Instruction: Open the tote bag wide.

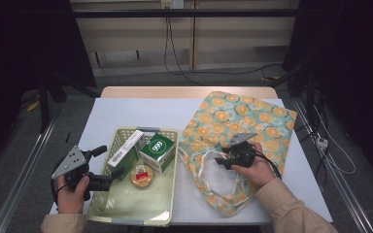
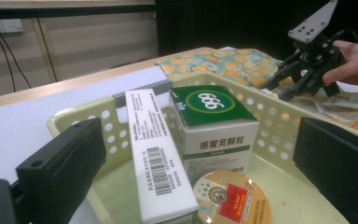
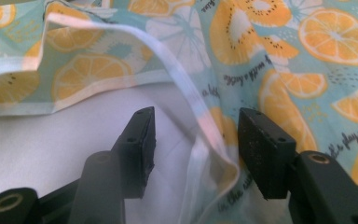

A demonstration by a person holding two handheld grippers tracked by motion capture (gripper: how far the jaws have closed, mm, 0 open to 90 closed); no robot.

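A pale green perforated basket (image 1: 167, 204) sits at the table's front left. It holds a long white box (image 1: 126, 148), a green and white box marked 666 (image 1: 156, 150) and a round tin with a red label (image 1: 142, 175). My left gripper (image 1: 110, 161) is open, its jaws set wide across the basket's left rim (image 2: 270, 112), with the white box (image 2: 156, 158) and the tin (image 2: 230, 198) straight ahead. To the right lies an orange-slice print fabric bag (image 1: 243, 121). My right gripper (image 3: 196, 135) is open at the bag's mouth, and the white-edged rim (image 3: 205, 135) runs between its jaws without being pinched.
The table carries a white sheet (image 1: 126, 114) with bare room behind the basket. The bag's white lining (image 3: 51, 140) is spread open toward the front edge. Cables and dark frames stand beyond the far edge, and metal rails run along both sides.
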